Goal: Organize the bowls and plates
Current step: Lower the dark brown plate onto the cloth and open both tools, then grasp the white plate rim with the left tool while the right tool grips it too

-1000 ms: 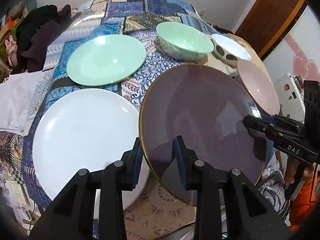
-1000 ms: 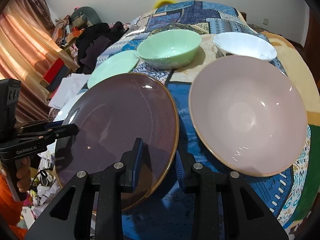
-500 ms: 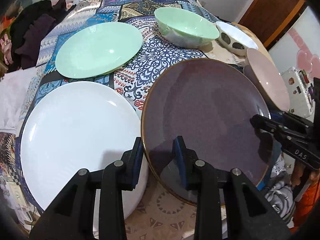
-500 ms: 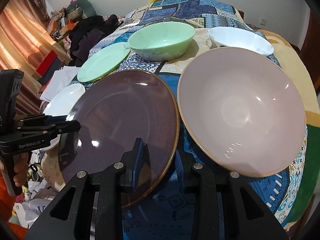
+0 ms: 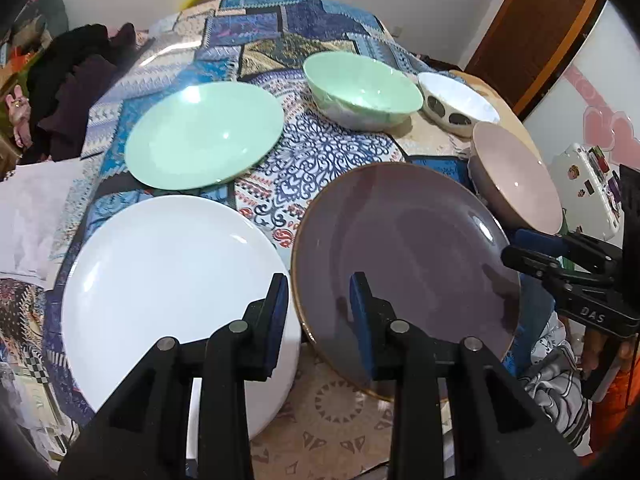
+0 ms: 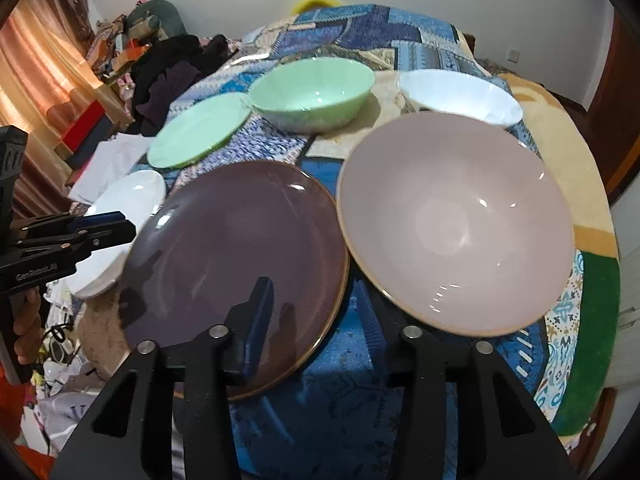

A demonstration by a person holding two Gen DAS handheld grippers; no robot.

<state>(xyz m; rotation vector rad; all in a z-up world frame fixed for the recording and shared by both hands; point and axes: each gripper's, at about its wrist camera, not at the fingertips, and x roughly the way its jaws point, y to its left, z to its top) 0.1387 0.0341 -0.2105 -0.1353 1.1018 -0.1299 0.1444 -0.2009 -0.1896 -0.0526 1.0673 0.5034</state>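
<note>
A dark purple plate [image 5: 404, 264] with a gold rim lies at the table's near edge, also in the right wrist view [image 6: 236, 264]. My left gripper [image 5: 318, 316] is open, its jaws straddling the plate's left rim, beside a white plate [image 5: 168, 292]. My right gripper [image 6: 316, 316] is open, its jaws either side of the purple plate's right rim; it shows in the left wrist view [image 5: 532, 248]. A pink bowl [image 6: 456, 220] sits right of the plate. A green plate [image 5: 204, 134], a green bowl [image 5: 360, 88] and a white bowl [image 5: 456, 102] stand farther back.
The round table [image 6: 560, 152] has a patterned blue patchwork cloth. Dark clothes [image 5: 68, 80] lie at the far left, white paper [image 5: 28, 208] beside them. A door [image 5: 532, 28] stands at the back right. The left gripper shows at left in the right wrist view [image 6: 108, 228].
The right gripper's jaws have opened wider around the purple plate's rim. The left camera has pulled back a little; the plate has stayed on the table.
</note>
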